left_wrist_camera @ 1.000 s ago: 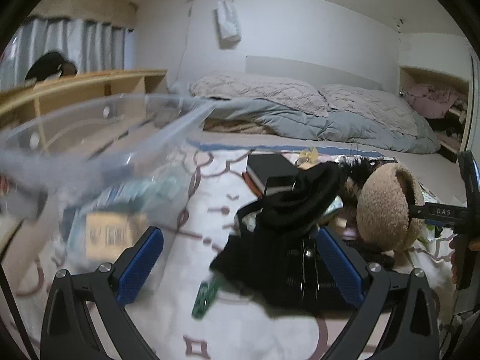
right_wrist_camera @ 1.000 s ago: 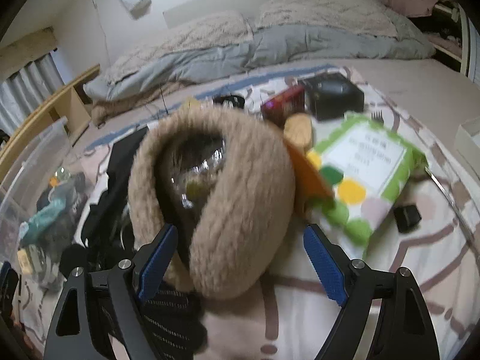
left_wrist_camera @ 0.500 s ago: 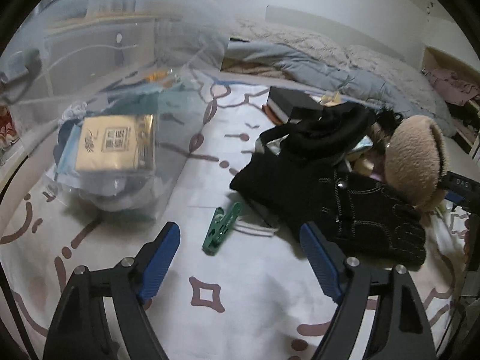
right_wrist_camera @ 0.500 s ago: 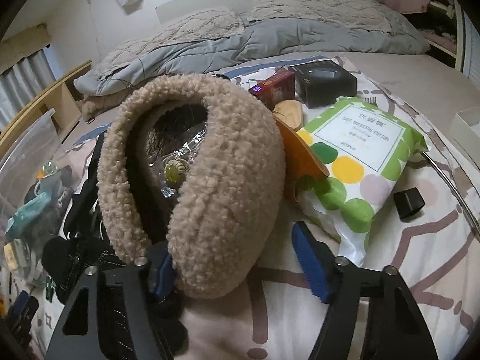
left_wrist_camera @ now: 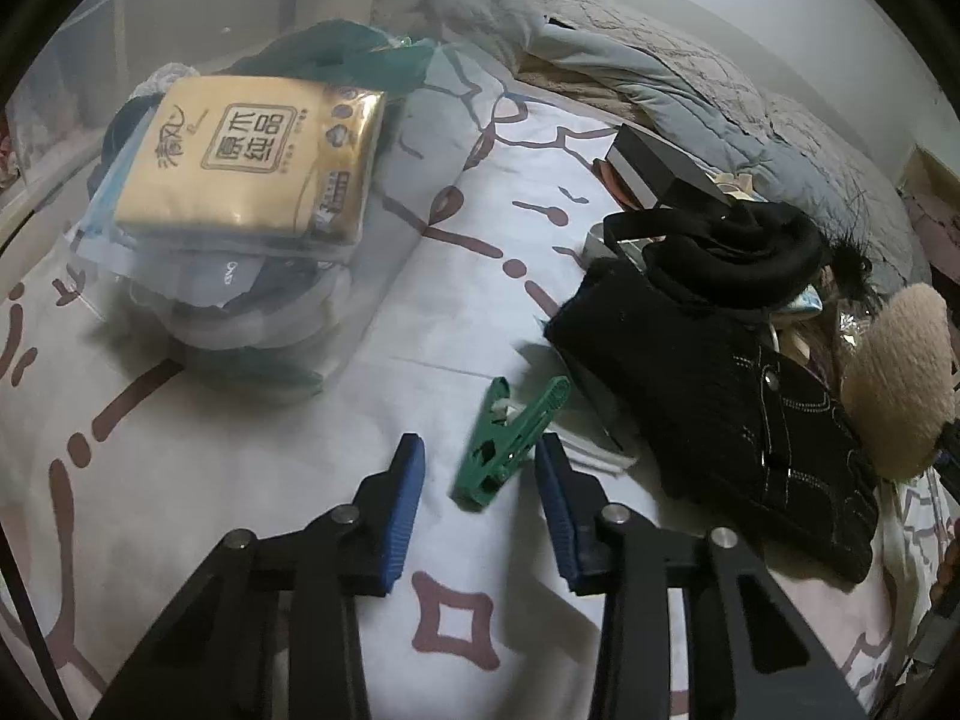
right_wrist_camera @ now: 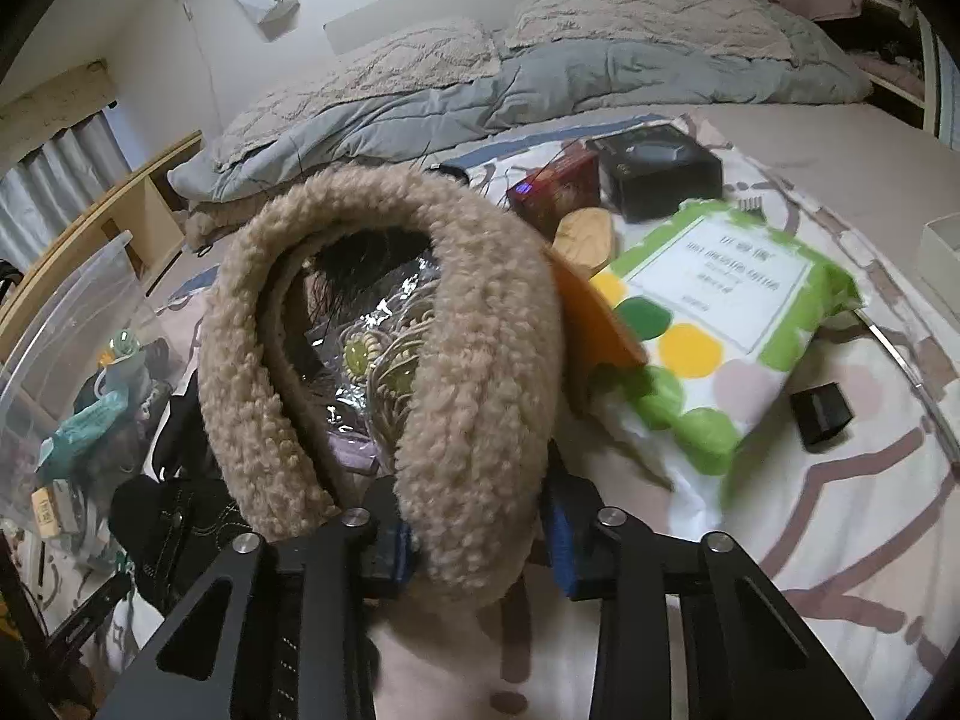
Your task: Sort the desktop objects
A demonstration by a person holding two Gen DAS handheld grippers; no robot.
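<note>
Left tool [left_wrist_camera: 480, 480]: fingers apart, low over the patterned sheet [left_wrist_camera: 240, 480]; nothing held.
Green clip [left_wrist_camera: 510, 441]: lies on the sheet between the left tool's two blue pads [left_wrist_camera: 405, 504], slanted, its tail end nearest the tool and its jaw end pointing up and to the right. It sits closer to the right pad; I cannot tell whether it touches it.
Right tool [right_wrist_camera: 474, 531]: fingers drawn together on the fuzzy tan headband [right_wrist_camera: 480, 372], one blue pad on each side of the band's right-hand limb.
Fuzzy tan headband: stands up from the right tool as an arch, its open side toward the tool; in the left view it shows at the far right [left_wrist_camera: 900, 384], beside the black glove.
Black glove [left_wrist_camera: 750, 420]: lies right of the clip, near it, with white stitching visible; a black strap or roll [left_wrist_camera: 732, 252] rests on its far end.
Clear bin [left_wrist_camera: 180, 12]: left of the clip, well apart from it; it holds a tan tissue pack [left_wrist_camera: 252, 156] on top of teal and blue items.
Through the headband arch: a clear bag of hair ties [right_wrist_camera: 384, 354].
Green-dotted packet [right_wrist_camera: 720, 312]: right of the headband, on the sheet, with an orange flat piece [right_wrist_camera: 594, 318] between them.
Beyond the packet: a black box [right_wrist_camera: 660, 171], a red box [right_wrist_camera: 555, 183], a wooden oval [right_wrist_camera: 585, 234].
Small black block [right_wrist_camera: 821, 411]: alone on the sheet, right of the packet.
Background: grey quilt and pillows [right_wrist_camera: 540, 60].
</note>
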